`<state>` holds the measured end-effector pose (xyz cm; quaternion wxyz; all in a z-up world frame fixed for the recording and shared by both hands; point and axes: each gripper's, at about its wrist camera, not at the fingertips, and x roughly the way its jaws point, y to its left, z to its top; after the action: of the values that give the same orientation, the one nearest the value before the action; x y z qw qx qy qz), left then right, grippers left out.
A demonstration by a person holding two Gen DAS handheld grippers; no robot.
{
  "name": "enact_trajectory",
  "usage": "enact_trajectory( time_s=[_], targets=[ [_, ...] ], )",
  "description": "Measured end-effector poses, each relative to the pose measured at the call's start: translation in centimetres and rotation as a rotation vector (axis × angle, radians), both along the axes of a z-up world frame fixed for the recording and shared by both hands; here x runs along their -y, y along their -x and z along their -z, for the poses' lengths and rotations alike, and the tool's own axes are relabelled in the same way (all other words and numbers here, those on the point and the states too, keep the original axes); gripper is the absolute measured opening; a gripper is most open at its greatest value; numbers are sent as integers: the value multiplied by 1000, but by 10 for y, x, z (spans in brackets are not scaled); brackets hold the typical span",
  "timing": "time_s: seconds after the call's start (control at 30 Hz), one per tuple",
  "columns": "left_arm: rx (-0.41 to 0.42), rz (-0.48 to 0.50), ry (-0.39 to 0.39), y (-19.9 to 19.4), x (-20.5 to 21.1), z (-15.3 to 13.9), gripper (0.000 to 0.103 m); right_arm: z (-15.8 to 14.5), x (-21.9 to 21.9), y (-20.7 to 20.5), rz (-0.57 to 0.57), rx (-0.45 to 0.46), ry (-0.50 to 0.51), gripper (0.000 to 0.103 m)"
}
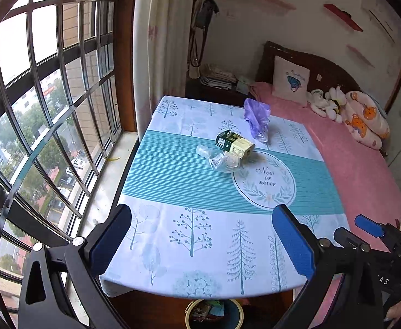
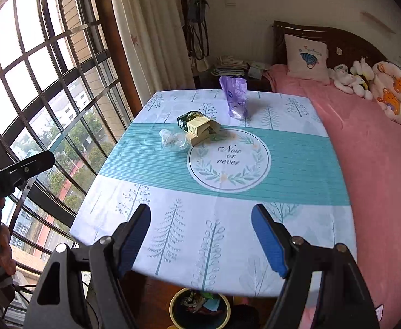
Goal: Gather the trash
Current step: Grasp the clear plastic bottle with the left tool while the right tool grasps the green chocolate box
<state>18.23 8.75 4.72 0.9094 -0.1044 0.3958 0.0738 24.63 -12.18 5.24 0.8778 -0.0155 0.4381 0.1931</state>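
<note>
Three pieces of trash lie on the table's far half. A crushed clear plastic bottle [image 1: 219,160] [image 2: 174,140] touches a green and cream carton box [image 1: 234,142] [image 2: 197,126]. A purple plastic bag [image 1: 258,119] [image 2: 235,97] stands behind them. A trash bin [image 1: 214,314] [image 2: 199,308] with rubbish in it sits on the floor under the near table edge. My left gripper [image 1: 203,242] is open and empty over the near edge. My right gripper [image 2: 202,240] is open and empty beside it, and also shows in the left wrist view [image 1: 370,226].
The table [image 1: 173,181] [image 2: 296,170] wears a tree-print cloth with a teal band. A barred window [image 1: 44,109] runs along the left. A pink bed [image 1: 359,170] [image 2: 378,164] with pillows and soft toys borders the right. A nightstand with papers [image 2: 230,64] stands behind.
</note>
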Motion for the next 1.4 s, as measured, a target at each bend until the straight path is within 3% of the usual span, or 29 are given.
enact_trajectory(
  time_s=[0.13,0.4,0.57,0.77,1.03,1.2,1.27,1.4],
  targets=[
    [-43,-104,20,-47,-6,15,102,16,-10,-71,-100,-32,4,76],
    [-156,-287,135,-136,-3,58,102,62,-40,-210,-292,-129,31,77],
    [-208,-347,185,-167,2,82,102,95,-75,-264,-402,-178,59,87],
    [-245,-371,171,-185,6,95,102,129,-117,-299,-507,-224,130,87],
    [-289,-379,205,-202,4,109,102,165,-143,-310,-600,-276,225,89],
    [-306,-370,237,-217,3,118,102,173,-140,-323,-583,-332,163,88],
    [-321,-369,255,-225,0,125,102,172,-136,-325,-574,-330,131,81],
    [-351,-371,292,-238,-7,138,102,171,-123,-329,-559,-345,79,79]
  ],
)
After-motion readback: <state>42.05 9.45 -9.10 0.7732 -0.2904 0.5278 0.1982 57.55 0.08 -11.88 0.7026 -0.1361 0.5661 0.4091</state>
